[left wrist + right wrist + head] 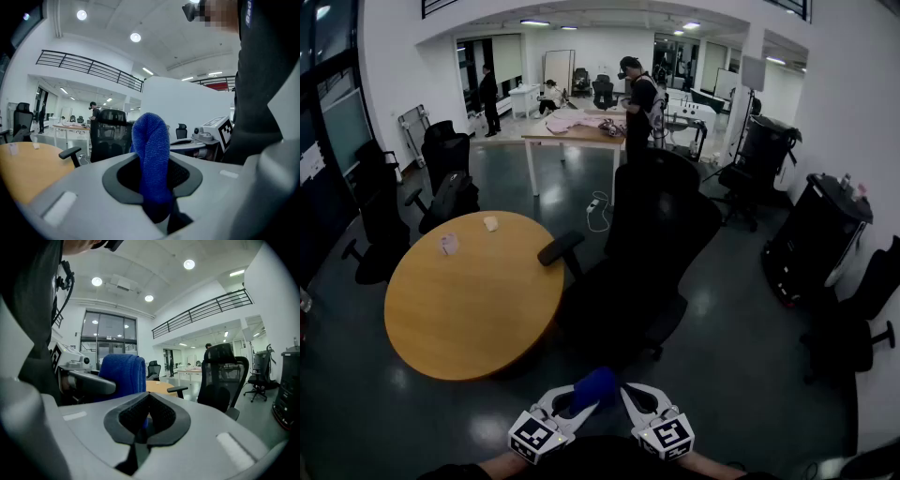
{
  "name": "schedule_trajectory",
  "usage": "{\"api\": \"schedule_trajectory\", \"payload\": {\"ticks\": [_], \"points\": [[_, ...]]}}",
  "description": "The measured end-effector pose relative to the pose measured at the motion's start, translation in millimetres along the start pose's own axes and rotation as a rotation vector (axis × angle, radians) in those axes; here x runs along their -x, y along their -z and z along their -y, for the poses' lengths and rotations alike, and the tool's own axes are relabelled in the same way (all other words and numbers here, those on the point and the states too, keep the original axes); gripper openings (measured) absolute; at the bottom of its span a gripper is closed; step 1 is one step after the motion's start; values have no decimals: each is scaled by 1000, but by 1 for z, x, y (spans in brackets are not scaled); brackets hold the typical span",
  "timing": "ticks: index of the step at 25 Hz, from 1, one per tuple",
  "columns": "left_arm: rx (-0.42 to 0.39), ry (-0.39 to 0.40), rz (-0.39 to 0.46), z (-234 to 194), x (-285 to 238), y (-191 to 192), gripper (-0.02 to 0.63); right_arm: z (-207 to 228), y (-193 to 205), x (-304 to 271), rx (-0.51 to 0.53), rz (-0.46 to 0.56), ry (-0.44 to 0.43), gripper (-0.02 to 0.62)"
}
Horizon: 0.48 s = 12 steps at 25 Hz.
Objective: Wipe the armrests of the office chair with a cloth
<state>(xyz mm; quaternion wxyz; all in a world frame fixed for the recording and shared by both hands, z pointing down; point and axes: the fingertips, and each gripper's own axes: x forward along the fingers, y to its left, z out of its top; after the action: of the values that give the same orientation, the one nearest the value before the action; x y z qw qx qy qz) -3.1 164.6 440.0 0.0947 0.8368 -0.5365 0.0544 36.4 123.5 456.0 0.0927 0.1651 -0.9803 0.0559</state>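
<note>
A black office chair stands in front of me, beside a round wooden table, with one armrest pointing at the table. A blue cloth sticks up between my two grippers at the bottom of the head view. My left gripper is shut on the blue cloth, which rises folded out of its jaws; the same chair and its armrest lie far beyond. My right gripper is shut with nothing in it, close beside the cloth. The chair is well ahead of it.
Two small papers lie on the table's far side. More black chairs stand at the left, and a black cart and chairs at the right. A person stands at a far table. A white cable lies on the floor.
</note>
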Motion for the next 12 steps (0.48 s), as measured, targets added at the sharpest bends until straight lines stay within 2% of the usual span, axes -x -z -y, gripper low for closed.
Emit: {"api": "schedule_trajectory", "payload": {"ticks": [12], "points": [[6,0,-5,6,-2,1,121,-1,1,4,-15,-3,-26,3]]}}
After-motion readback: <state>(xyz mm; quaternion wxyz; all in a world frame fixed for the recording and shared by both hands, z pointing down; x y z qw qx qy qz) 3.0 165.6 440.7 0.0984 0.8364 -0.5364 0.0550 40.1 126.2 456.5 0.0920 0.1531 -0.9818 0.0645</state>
